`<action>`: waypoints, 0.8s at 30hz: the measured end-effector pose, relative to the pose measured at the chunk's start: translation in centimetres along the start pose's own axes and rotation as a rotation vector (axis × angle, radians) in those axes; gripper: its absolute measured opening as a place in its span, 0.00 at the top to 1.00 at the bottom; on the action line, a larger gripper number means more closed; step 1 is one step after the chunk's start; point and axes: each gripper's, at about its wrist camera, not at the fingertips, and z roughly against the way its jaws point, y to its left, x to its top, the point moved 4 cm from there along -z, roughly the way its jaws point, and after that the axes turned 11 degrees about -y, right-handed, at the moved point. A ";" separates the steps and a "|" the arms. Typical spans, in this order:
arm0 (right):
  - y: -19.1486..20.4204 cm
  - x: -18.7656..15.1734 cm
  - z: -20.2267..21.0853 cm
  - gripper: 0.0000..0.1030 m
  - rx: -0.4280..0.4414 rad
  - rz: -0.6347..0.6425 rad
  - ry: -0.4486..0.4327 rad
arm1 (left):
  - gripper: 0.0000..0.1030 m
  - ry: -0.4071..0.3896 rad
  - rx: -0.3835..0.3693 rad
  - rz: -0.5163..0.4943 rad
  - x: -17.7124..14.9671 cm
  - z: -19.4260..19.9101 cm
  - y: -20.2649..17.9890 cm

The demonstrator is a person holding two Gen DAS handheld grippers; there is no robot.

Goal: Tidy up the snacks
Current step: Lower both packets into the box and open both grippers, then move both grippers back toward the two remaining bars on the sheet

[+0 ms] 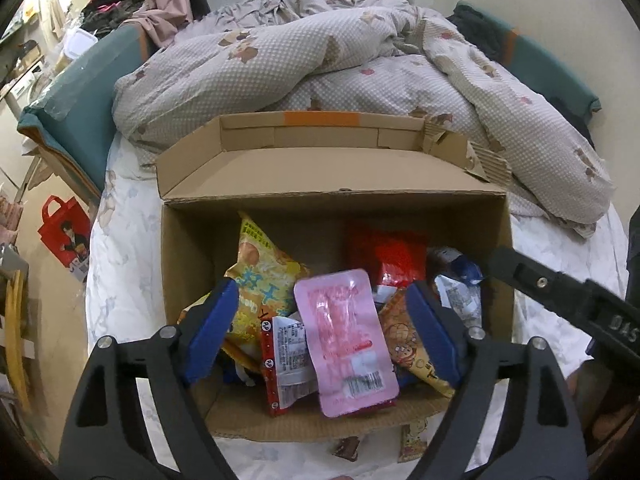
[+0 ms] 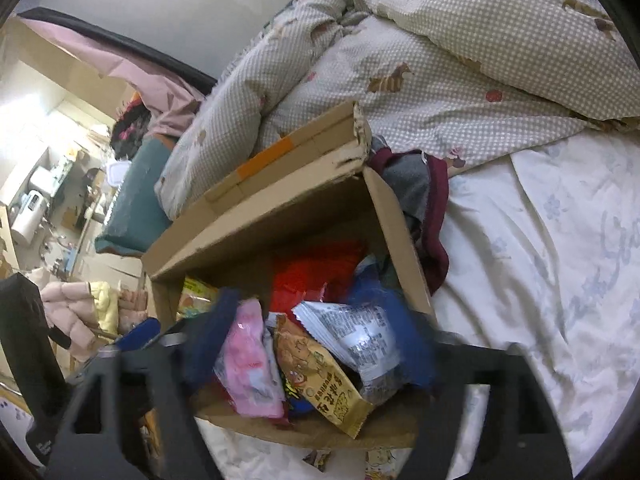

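**Operator:** Hovering both tools over the cardboard box (image 1: 192,248) on the bed (image 1: 120,280). The left hand-held gripper (image 1: 320,320) stands wide, its blue pads (image 1: 210,330) on either side of the pink packet (image 1: 344,340) but clear of it, holding nothing. The right hand-held gripper (image 2: 316,344) is blurred; it looks spread too, with no packet pinched that I can see.

**Partner:** So the snacks are all in?

**Operator:** Most. The pink packet lies on the heap near the front wall, the yellow bag (image 1: 264,276) leans to its left, the red bag (image 1: 386,256) stands at the far right. Two small packets (image 1: 414,438) lie on the bed just outside the near wall.

**Partner:** How would you finish cleanly?

**Operator:** I'd lift straight up so the pads don't drag the heap, then take the strays by their edges, one at a time, and drop them into the far gap.
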 end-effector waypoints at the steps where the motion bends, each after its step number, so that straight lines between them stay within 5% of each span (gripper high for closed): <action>1: 0.1 0.0 0.0 0.20 -0.002 0.005 0.003 | 0.19 -0.002 0.001 -0.004 0.0 0.1 0.0; 24: 0.2 -3.1 4.1 0.20 -0.038 0.019 0.012 | 0.19 0.029 -0.006 0.011 -4.9 3.7 2.8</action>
